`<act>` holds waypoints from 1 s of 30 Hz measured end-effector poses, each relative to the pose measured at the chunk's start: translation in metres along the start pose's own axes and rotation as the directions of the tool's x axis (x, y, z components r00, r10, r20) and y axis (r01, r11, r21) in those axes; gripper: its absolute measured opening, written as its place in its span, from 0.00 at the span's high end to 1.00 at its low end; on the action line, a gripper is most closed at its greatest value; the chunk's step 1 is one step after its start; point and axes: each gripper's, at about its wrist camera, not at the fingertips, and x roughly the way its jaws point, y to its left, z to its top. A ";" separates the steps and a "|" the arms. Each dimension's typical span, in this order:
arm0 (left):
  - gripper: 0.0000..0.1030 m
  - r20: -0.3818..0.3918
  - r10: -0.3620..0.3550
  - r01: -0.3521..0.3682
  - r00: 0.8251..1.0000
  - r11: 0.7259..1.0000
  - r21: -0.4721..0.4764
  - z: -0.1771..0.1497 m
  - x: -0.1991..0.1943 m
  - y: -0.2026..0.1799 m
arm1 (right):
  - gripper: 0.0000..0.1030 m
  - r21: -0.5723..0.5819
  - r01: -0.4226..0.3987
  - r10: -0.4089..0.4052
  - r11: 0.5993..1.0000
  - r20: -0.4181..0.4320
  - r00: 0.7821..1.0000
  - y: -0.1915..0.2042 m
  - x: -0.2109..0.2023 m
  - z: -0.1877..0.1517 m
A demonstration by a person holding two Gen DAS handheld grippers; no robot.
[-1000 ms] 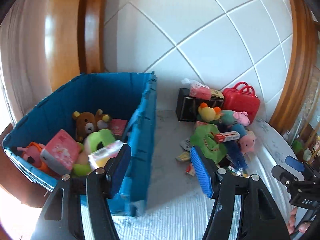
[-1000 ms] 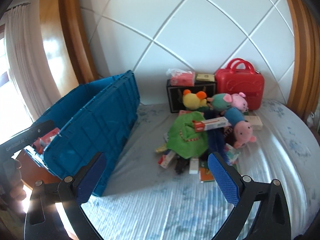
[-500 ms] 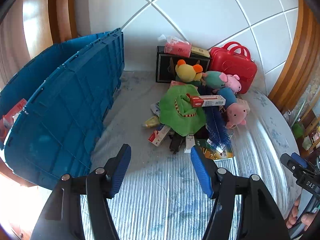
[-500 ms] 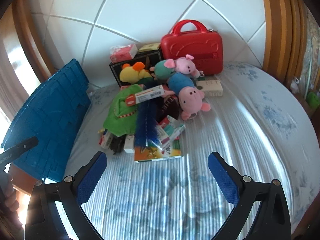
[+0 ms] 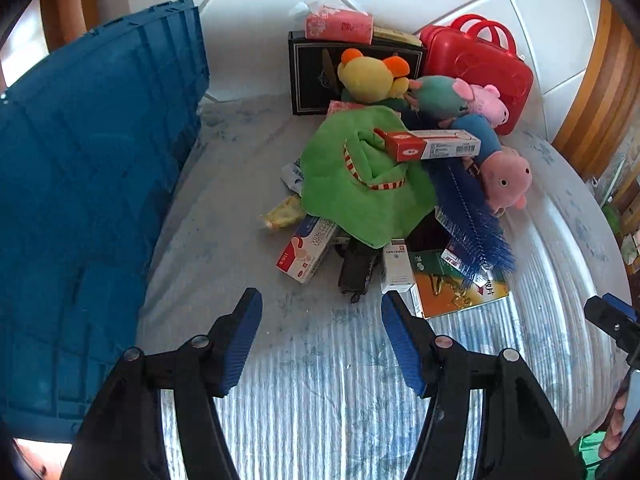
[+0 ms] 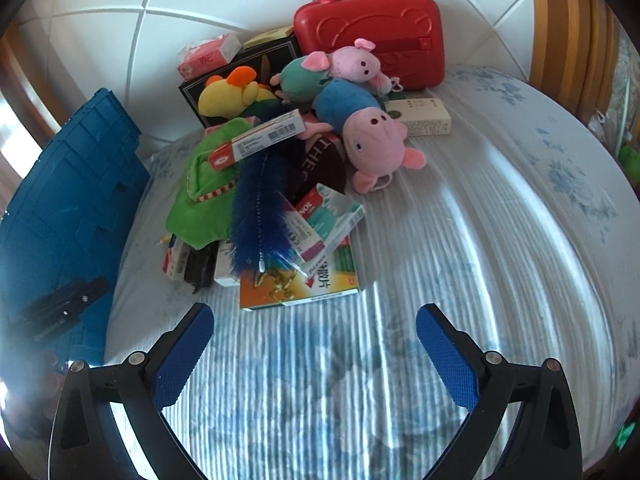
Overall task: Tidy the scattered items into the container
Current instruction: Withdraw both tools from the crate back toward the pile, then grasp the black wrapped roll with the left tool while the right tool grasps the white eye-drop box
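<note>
Nearer toy pile (image 5: 400, 176) now, both grippers.

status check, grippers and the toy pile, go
Left gripper open, empty. Right gripper open, empty. Toy pile untouched on the bed; blue crate to its left. Nothing blocking the pile.

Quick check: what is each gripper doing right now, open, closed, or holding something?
Left gripper: open, nothing between its fingers.
Right gripper: open, empty.
</note>
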 end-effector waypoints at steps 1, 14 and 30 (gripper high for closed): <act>0.40 -0.014 -0.001 0.001 1.000 1.000 0.009 0.001 0.011 -0.001 | 0.00 -0.008 -0.006 0.006 1.000 -0.009 1.000 0.005 0.007 0.002; 0.41 -0.149 -0.062 0.077 0.987 0.992 0.099 0.005 0.122 -0.027 | 0.02 -0.077 -0.039 0.023 0.996 -0.196 0.980 0.047 0.112 0.005; 0.59 -0.145 -0.049 0.055 0.988 0.998 0.035 0.010 0.167 -0.012 | 0.13 -0.115 -0.041 0.011 0.993 -0.254 0.967 0.060 0.160 0.012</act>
